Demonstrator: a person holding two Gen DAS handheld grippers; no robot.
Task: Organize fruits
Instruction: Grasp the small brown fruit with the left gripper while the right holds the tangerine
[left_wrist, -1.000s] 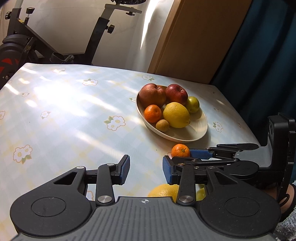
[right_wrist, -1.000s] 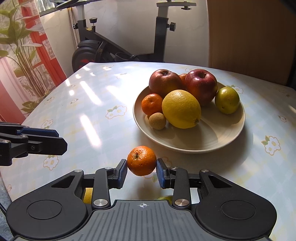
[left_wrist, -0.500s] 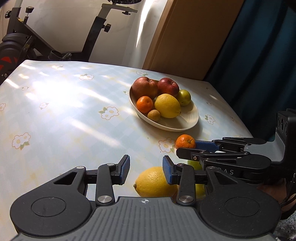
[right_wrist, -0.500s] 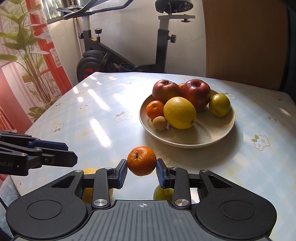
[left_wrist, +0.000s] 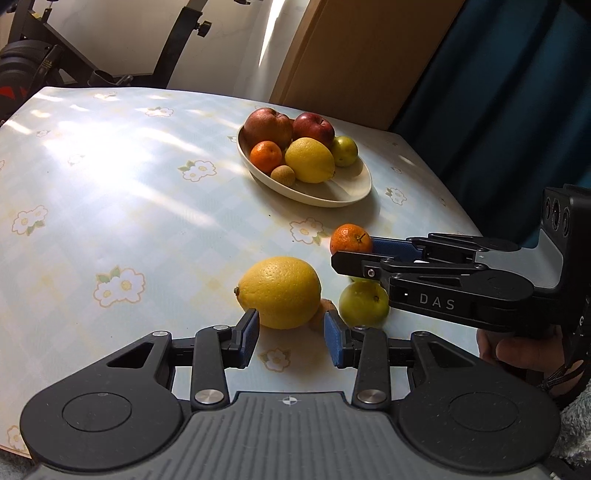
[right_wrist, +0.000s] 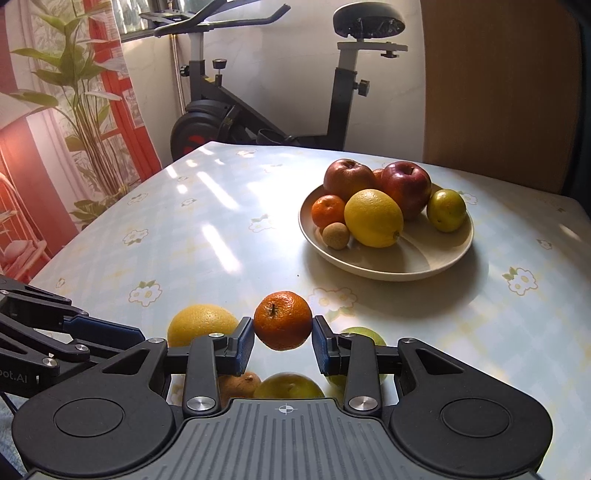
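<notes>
The right gripper is clamped on a mandarin, carried clear of the worktop. The bowl lies ahead of it and to the right, its near side bare, its far side piled with apples, a lemon, a mandarin and smaller fruit. The left gripper is empty, jaws parted. A loose lemon lies on the worktop just beyond its fingertips, long axis running across the gap, likely too wide for the present opening. A green citrus sits beside it, under the right gripper.
</notes>
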